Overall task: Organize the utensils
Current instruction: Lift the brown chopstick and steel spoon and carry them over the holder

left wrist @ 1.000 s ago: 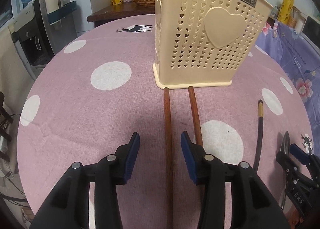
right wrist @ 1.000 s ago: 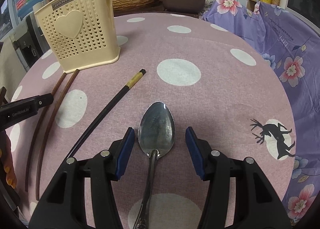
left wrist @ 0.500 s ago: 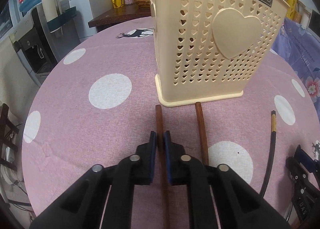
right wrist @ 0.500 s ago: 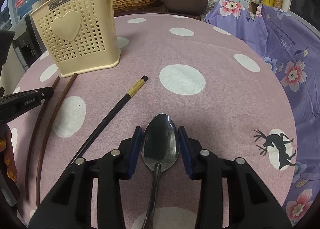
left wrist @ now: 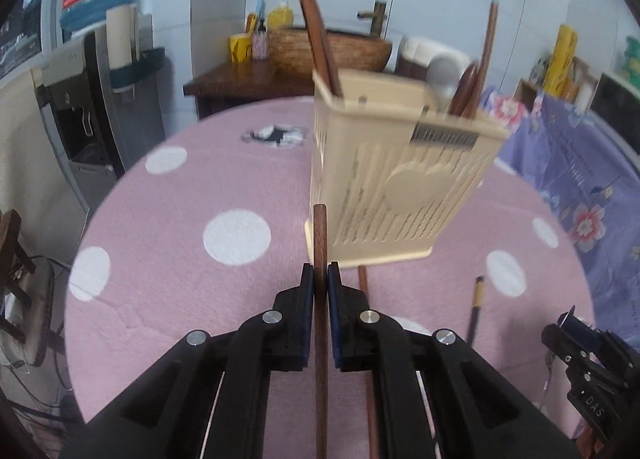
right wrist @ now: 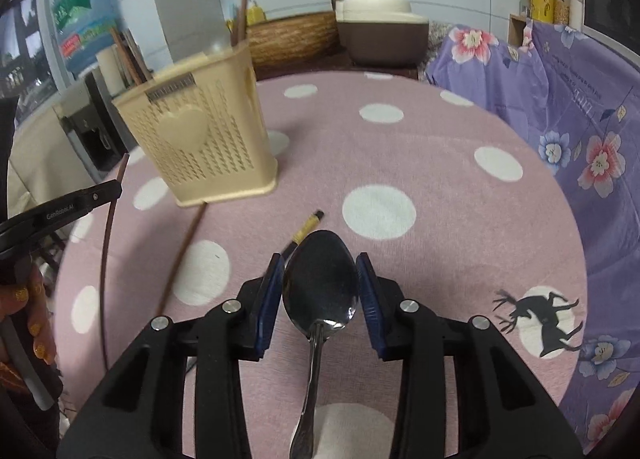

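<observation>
My left gripper (left wrist: 320, 279) is shut on a brown wooden chopstick (left wrist: 320, 235) and holds it off the pink dotted tablecloth, in front of the cream perforated utensil holder (left wrist: 400, 195). A second brown chopstick (left wrist: 365, 291) lies on the cloth just right of it. A black chopstick with a gold band (left wrist: 476, 299) lies further right. My right gripper (right wrist: 320, 279) is shut on the bowl of a metal spoon (right wrist: 320, 283), lifted above the cloth. The holder (right wrist: 200, 147) stands to its upper left, with several utensils upright in it.
The round table (right wrist: 400, 163) is covered in pink cloth with white dots and deer prints. A purple floral cloth (right wrist: 580, 119) drapes at the right. A woven basket (right wrist: 292, 39) and a brown pot (right wrist: 384, 35) stand behind. A person's hand (right wrist: 28, 323) holds the left gripper.
Both grippers closed, the left on the brown chopstick and the right on the spoon's bowl. Both then rose, lifting their items off the cloth.
</observation>
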`<act>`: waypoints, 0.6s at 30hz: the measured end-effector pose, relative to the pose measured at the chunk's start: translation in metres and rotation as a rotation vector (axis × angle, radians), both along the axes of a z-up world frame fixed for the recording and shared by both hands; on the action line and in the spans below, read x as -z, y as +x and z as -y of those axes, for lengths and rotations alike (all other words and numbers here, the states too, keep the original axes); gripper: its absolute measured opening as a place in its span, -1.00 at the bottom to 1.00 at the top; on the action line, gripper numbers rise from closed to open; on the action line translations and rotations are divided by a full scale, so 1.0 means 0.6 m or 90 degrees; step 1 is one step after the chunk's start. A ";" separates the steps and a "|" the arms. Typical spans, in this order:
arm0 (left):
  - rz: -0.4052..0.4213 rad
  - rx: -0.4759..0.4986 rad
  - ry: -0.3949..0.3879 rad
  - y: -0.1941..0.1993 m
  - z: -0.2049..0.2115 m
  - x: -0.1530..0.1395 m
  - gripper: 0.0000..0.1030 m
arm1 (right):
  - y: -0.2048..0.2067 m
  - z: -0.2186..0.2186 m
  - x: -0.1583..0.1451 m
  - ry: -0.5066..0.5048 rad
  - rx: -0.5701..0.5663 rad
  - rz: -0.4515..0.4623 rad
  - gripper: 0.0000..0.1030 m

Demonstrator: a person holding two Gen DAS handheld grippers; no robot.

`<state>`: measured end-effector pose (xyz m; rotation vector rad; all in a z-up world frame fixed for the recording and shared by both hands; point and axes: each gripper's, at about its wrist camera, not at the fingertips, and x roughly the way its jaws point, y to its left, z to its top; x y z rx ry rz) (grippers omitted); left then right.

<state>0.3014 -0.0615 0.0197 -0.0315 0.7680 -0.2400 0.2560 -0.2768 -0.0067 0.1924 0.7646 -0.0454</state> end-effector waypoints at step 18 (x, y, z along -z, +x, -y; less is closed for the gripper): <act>0.112 0.001 -0.057 -0.074 -0.045 -0.126 -0.84 | -0.040 -0.019 -0.091 -0.014 -0.050 0.072 -0.27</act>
